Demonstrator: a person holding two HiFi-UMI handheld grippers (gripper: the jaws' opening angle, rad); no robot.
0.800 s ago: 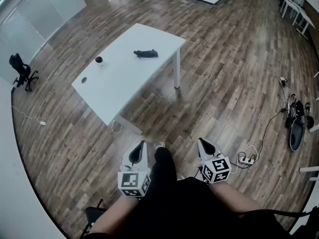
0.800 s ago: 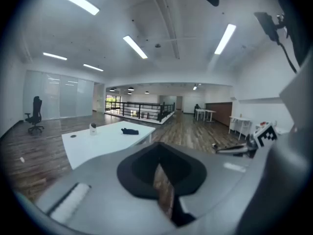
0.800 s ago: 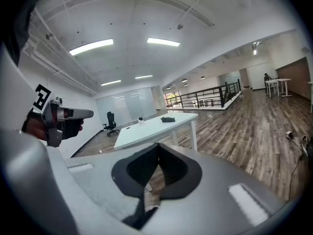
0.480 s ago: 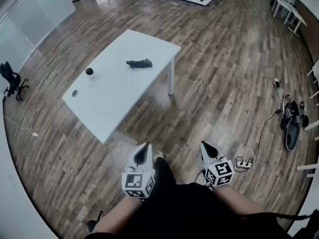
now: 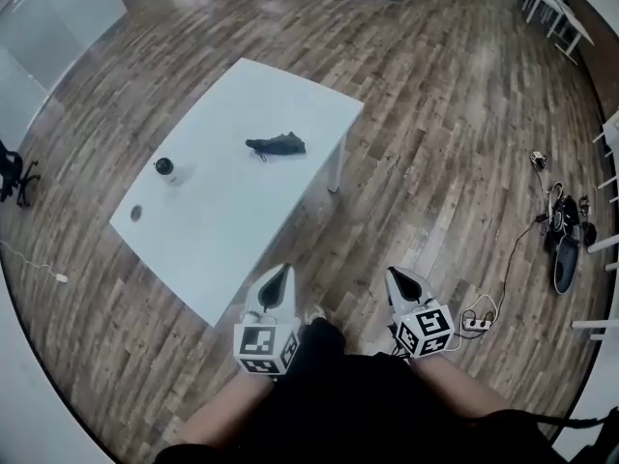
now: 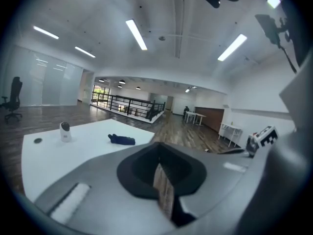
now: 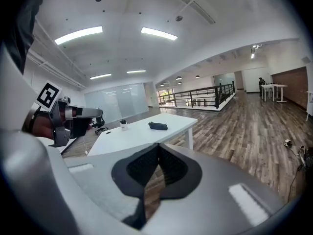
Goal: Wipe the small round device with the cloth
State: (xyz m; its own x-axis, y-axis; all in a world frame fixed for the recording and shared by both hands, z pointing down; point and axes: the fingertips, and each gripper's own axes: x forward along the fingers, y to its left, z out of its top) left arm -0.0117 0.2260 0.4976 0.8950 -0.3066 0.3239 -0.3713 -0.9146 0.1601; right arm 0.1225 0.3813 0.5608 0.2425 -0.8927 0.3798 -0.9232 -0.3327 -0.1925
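Two empty tools, jaws together: left tool (image 5: 279,273), right tool (image 5: 395,275).

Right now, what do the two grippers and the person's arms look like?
Both the left gripper and right gripper are pale grey tapered shells with black inner pads. Each carries a white cube printed with black square markers. The person wears black clothing; forearms are unsleeved.
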